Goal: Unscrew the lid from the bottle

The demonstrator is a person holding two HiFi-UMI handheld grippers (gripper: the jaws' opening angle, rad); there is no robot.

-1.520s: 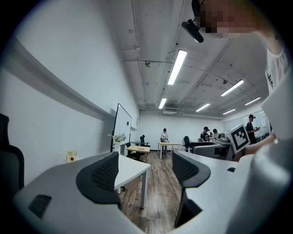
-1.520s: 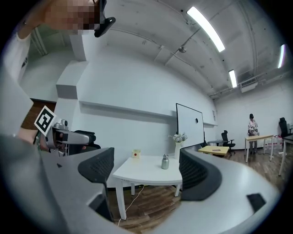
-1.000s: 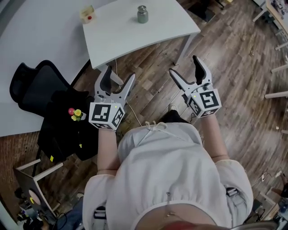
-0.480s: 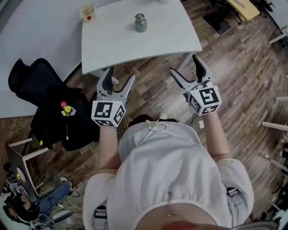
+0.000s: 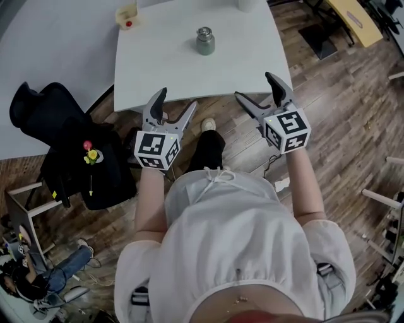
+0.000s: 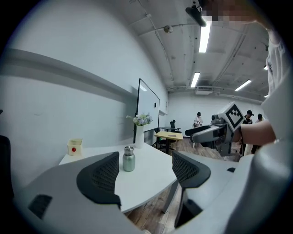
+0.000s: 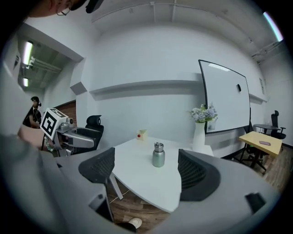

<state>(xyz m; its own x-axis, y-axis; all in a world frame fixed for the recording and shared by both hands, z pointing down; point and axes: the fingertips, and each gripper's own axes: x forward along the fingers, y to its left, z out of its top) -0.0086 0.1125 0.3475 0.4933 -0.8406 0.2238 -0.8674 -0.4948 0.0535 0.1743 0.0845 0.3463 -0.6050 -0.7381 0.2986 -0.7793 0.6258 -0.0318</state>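
Observation:
A small steel bottle (image 5: 204, 41) with its lid on stands upright on the white table (image 5: 183, 72), past both grippers. My left gripper (image 5: 175, 101) hangs open over the table's near edge, nothing between its jaws. My right gripper (image 5: 255, 87) is open too, beside the table's near right corner. In the left gripper view the bottle (image 6: 128, 159) shows far off between the jaws of the left gripper (image 6: 144, 171). In the right gripper view the bottle (image 7: 158, 155) also sits between the jaws of the right gripper (image 7: 146, 171), well beyond them.
A small yellow box (image 5: 127, 17) with a red dot sits at the table's far left. A white vase (image 7: 200, 132) with flowers stands at the far right. A black office chair (image 5: 63, 145) is left of me, on the wooden floor (image 5: 328, 107).
The table and bottle have come closer in the head view as I stepped forward. Both grippers moved toward the table edge and stayed open.

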